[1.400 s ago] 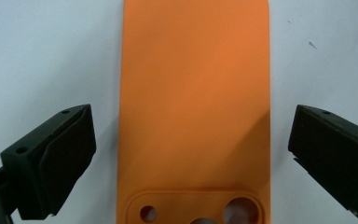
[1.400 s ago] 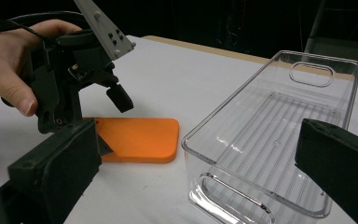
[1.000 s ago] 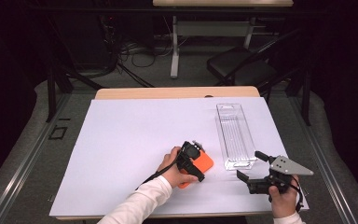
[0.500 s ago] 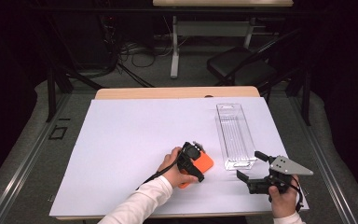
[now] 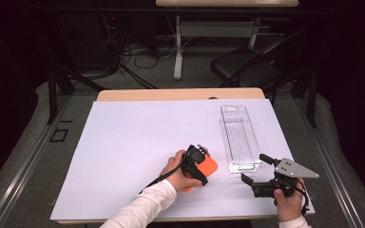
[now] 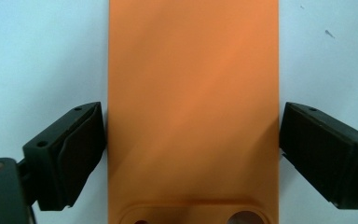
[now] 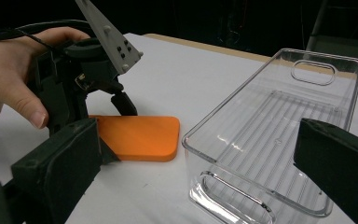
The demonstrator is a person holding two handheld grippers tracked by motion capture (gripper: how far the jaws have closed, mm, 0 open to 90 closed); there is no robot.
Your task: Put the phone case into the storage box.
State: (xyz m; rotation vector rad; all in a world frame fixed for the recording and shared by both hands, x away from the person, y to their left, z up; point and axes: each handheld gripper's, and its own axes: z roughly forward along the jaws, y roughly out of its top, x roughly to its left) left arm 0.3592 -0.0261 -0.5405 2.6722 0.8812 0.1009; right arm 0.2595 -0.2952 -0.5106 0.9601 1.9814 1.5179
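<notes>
A flat orange case (image 5: 209,167) lies on the white sheet near the front. My left gripper (image 5: 197,159) points down over it. In the left gripper view its jaws have just been closing on the orange case (image 6: 193,93), and both pads now rest against its long edges. To the right my right gripper (image 5: 254,167) hovers open with nothing held, at the near end of a clear plastic tray (image 5: 240,110). The right gripper view looks between its own wide jaws (image 7: 196,135) at the tray (image 7: 223,116), the orange case (image 7: 140,135) and the left gripper (image 7: 116,107).
A white sheet (image 5: 138,142) covers most of the wooden table (image 5: 180,94). The tray holds nothing. A black chair (image 5: 247,71) and cables stand on the floor beyond the table's far edge.
</notes>
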